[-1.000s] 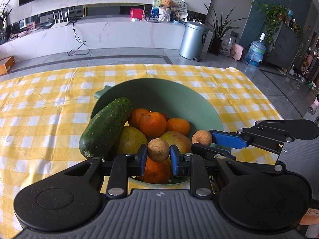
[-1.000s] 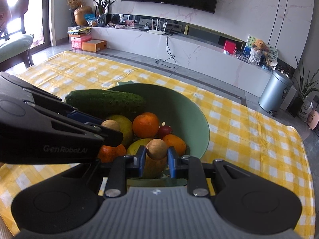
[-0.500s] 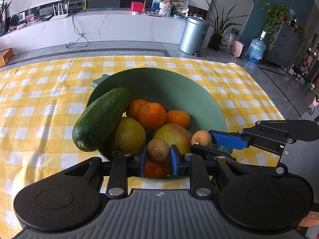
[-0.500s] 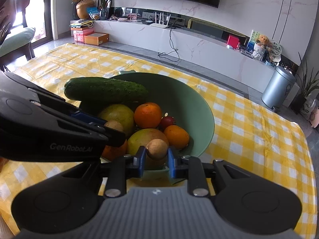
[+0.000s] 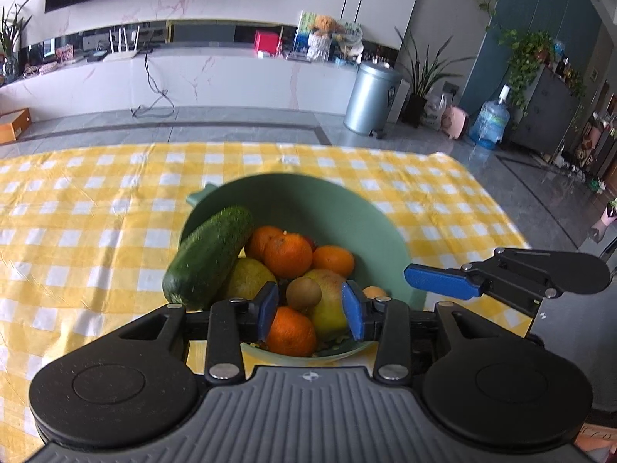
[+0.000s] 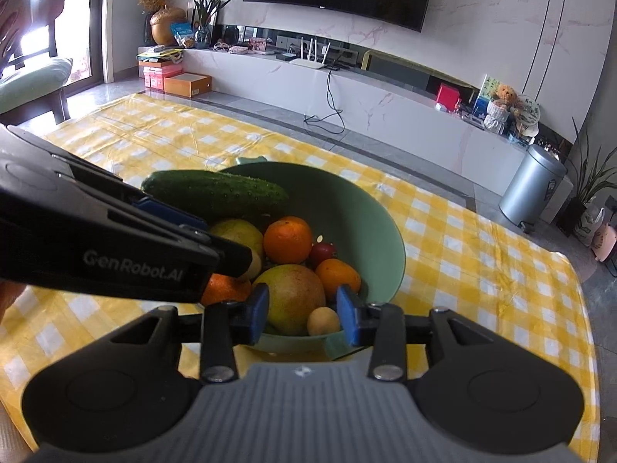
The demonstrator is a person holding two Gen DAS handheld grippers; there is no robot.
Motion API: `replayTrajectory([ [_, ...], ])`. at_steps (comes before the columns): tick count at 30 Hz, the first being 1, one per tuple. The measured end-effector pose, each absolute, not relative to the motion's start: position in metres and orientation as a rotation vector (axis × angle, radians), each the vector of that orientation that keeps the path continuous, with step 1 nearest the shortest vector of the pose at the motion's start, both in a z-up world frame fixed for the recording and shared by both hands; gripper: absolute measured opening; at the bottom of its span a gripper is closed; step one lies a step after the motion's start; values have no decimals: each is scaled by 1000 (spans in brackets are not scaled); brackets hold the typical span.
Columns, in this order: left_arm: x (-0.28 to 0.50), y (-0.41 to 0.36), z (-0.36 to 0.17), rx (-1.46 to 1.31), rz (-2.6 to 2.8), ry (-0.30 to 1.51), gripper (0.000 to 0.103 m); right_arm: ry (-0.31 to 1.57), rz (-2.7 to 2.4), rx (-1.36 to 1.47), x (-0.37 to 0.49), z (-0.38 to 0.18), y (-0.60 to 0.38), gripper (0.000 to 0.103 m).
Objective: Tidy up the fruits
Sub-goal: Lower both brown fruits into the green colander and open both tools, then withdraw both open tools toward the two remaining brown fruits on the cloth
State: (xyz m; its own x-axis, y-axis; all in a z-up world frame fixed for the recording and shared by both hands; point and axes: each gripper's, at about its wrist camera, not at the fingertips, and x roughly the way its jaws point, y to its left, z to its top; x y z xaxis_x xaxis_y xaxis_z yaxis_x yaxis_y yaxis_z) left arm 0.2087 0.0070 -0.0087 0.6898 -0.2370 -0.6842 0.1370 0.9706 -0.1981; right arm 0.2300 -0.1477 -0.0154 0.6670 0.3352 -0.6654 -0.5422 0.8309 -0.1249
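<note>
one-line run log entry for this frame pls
left hand-held gripper: just opened, brown fruit released | right hand-held gripper: just opened, tan fruit dropped | bowl: full

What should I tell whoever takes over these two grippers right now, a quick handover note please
Left gripper: jaws just opened, its small brown fruit now free between the pads, atop the pile.
Right gripper: jaws just opened too, its small tan fruit lying loose by the right pad, beside the mango.
Green bowl on the checked cloth holds cucumber, oranges, mangoes.
Done: both small fruits released into the bowl.
Left: back both grippers away; no loose fruit visible on the cloth.
</note>
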Motion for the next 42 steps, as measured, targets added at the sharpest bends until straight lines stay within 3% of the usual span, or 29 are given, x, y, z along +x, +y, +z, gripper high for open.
replayTrajectory([
  [6, 191, 6, 8, -137, -198, 739, 48, 611, 483, -322, 208, 1, -151, 51],
  [14, 155, 11, 22, -148, -183, 681, 48, 560, 434, -220, 166, 9, -165, 56],
  [18, 138, 16, 21, -152, -184, 672, 48, 557, 415, -156, 143, 3, -173, 64],
  [42, 78, 42, -59, -181, -145, 848, 48, 626, 396, -104, 84, -61, -163, 64],
])
